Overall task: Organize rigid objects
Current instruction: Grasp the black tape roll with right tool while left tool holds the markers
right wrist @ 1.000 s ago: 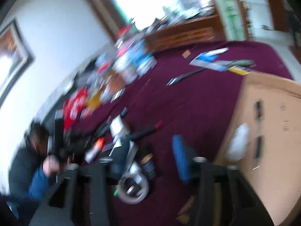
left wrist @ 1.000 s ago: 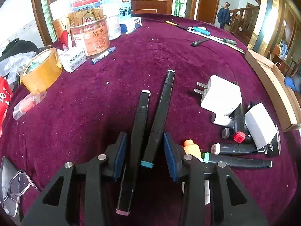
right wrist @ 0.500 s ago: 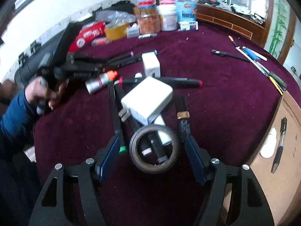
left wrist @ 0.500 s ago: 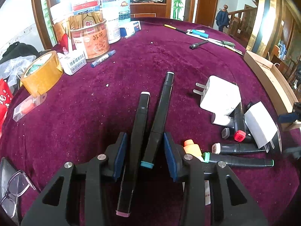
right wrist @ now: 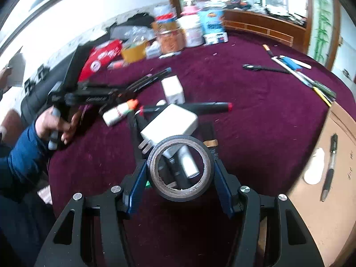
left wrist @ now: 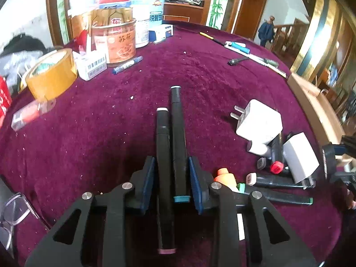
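Left gripper (left wrist: 171, 178) was closed on two markers (left wrist: 171, 146); right gripper (right wrist: 180, 175) pinched a tape roll (right wrist: 180, 168). Both loads were best lifted level, away from the pile near the desk's (left wrist: 200, 75) right edge.

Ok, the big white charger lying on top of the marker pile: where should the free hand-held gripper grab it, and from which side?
Grip the big white charger across its flat side faces at mid-body, coming from above. Its prongs stick out toward the open cloth and its far end rests on the markers, so the sides look like the most accessible parallel surfaces.
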Demonstrator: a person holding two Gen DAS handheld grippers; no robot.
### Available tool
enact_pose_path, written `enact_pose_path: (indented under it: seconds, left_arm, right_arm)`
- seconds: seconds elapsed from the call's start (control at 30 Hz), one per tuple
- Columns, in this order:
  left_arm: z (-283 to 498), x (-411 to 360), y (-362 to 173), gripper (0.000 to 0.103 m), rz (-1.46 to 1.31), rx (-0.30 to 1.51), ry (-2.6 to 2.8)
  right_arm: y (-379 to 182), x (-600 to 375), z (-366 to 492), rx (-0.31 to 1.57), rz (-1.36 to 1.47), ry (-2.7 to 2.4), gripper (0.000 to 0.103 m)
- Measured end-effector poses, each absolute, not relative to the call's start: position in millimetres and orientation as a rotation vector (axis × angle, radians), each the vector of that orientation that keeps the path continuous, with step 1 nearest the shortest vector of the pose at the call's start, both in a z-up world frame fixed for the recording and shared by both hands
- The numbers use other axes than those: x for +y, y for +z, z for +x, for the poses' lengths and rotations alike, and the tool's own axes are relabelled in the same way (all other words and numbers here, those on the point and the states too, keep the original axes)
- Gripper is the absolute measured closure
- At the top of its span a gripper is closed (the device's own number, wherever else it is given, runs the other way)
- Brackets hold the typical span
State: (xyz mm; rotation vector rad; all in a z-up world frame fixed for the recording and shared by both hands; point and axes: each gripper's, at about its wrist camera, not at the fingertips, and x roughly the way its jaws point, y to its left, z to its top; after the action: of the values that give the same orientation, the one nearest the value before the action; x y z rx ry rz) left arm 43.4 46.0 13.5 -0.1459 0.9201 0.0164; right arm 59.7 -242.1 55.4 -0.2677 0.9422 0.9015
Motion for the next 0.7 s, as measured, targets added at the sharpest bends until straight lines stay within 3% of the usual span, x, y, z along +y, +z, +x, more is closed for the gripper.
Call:
enact_pose_path:
  seconds: [0.7]
  left_arm:
    - [42.9, 73.2, 17.7, 0.074, -0.353, 0.958, -0.073]
  right_arm:
    - [61.2, -258.5, 76.4, 0.934, -0.145, 0.847, 0.050]
